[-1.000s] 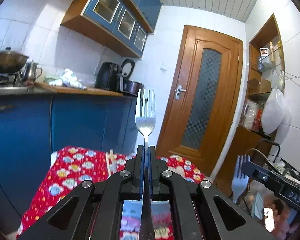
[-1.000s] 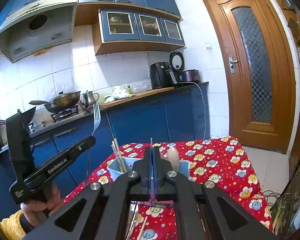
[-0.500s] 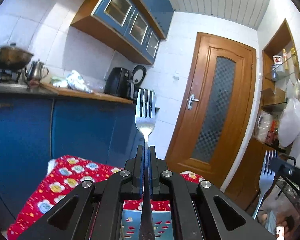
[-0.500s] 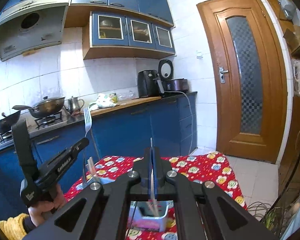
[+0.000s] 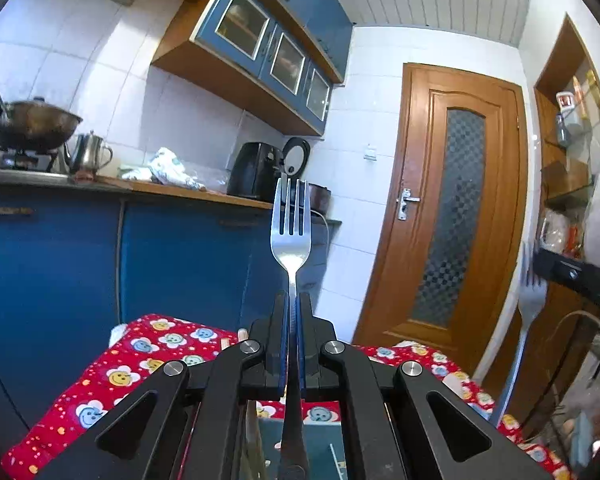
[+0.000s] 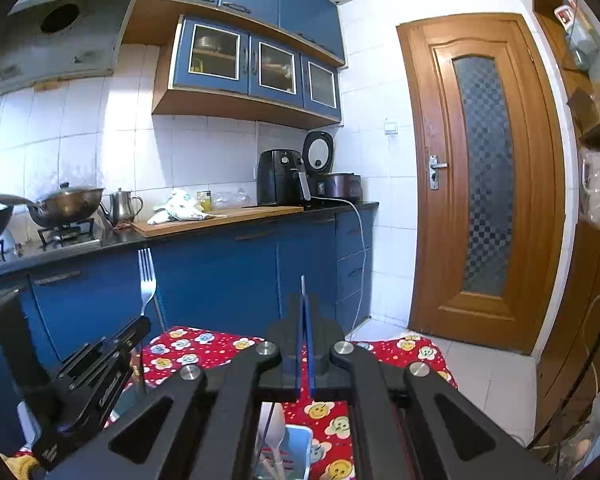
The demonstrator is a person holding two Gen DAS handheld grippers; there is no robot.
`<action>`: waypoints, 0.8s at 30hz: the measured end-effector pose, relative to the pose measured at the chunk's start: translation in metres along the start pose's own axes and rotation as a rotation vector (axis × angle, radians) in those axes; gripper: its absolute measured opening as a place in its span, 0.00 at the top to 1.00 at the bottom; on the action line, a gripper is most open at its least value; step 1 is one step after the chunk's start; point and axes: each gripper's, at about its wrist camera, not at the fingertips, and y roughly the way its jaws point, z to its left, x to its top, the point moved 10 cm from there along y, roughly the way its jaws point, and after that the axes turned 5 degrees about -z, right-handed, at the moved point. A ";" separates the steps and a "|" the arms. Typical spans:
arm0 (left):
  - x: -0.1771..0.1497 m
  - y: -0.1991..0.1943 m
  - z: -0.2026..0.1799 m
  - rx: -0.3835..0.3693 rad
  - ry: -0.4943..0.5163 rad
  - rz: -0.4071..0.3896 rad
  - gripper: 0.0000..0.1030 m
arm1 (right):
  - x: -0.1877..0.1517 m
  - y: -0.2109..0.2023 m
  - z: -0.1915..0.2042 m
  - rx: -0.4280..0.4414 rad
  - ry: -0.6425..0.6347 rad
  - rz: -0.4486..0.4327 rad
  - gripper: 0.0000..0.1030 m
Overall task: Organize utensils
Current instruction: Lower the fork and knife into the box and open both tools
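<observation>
My left gripper [image 5: 291, 312] is shut on the handle of a steel fork [image 5: 291, 228], tines pointing up. The same left gripper [image 6: 138, 326] and its fork [image 6: 146, 280] show at the left of the right wrist view. My right gripper [image 6: 303, 316] is shut on a second fork, seen edge-on as a thin blade [image 6: 302, 288]. That second fork [image 5: 530, 300] shows blurred at the right of the left wrist view. A light blue utensil holder [image 6: 296, 452] with a spoon and chopsticks stands on the red smiley tablecloth [image 6: 204, 348], below both grippers.
Blue kitchen cabinets [image 6: 220, 280] and a counter with a wok [image 6: 66, 202], kettle and air fryer [image 6: 280, 178] run behind the table. A wooden door [image 6: 484, 184] stands to the right. Shelves and a wire rack [image 5: 580, 360] lie at the far right.
Both grippers have risen and tilted upward with their forks, so less of the table shows. The utensil holder has slid toward the bottom edge of both views.
</observation>
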 end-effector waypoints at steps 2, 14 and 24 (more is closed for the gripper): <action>-0.004 -0.002 -0.002 0.012 0.020 -0.005 0.97 | -0.005 0.004 0.003 -0.004 -0.019 -0.002 0.98; -0.018 -0.016 0.004 0.029 0.038 0.051 0.97 | -0.050 0.010 0.022 0.060 -0.043 0.091 0.97; -0.019 -0.031 -0.006 -0.011 0.052 0.105 0.93 | -0.055 -0.004 0.024 0.122 0.056 0.119 0.87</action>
